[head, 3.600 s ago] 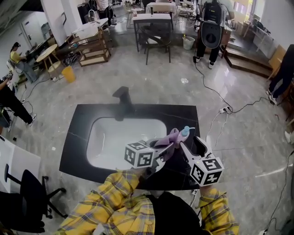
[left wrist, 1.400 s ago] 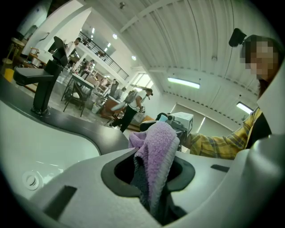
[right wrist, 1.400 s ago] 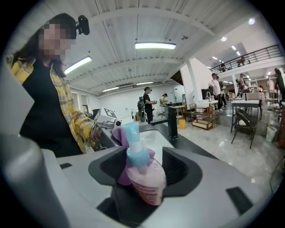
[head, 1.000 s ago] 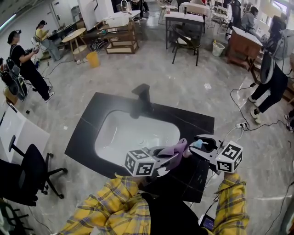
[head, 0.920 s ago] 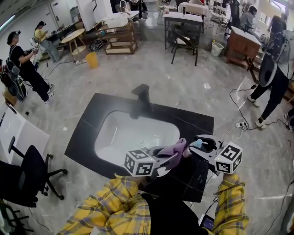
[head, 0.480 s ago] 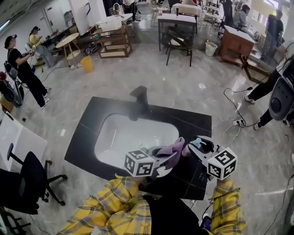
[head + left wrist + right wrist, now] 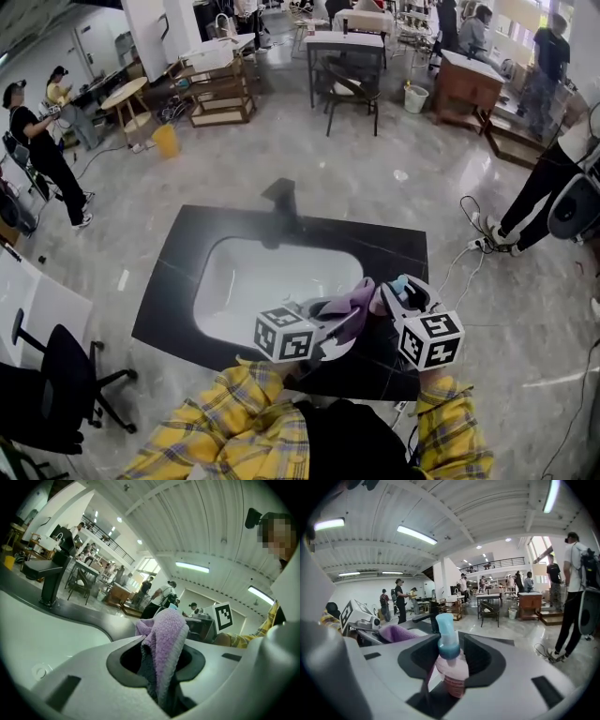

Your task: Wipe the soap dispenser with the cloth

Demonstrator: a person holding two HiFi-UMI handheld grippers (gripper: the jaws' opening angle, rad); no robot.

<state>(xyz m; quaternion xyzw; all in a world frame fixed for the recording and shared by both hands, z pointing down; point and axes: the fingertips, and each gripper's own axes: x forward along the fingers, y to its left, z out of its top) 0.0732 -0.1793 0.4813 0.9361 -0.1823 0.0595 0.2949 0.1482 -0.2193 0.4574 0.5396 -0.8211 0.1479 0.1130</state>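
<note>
At left, left gripper point(image 7: 343, 317): jaws clamped on the purple cloth point(image 7: 165, 632), just beside the dispenser.
Cloth risk: a narrow pinch; hard rubbing could drag it free into the sink point(image 7: 272, 281).
Right gripper point(image 7: 397, 297): jaws have just been closing and press on the soap dispenser point(image 7: 452, 666), held over the desk point(image 7: 398, 246), near right.
Dispenser risk: the smooth bottle may twist or slip under wiping pressure.
Surroundings: faucet point(image 7: 284, 201) far left; nothing stands between cloth and bottle.

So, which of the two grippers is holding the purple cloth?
The left gripper: the purple cloth is pinched in its jaws. The right gripper, whose jaws have just been closing, grips the pink soap dispenser instead.
</note>
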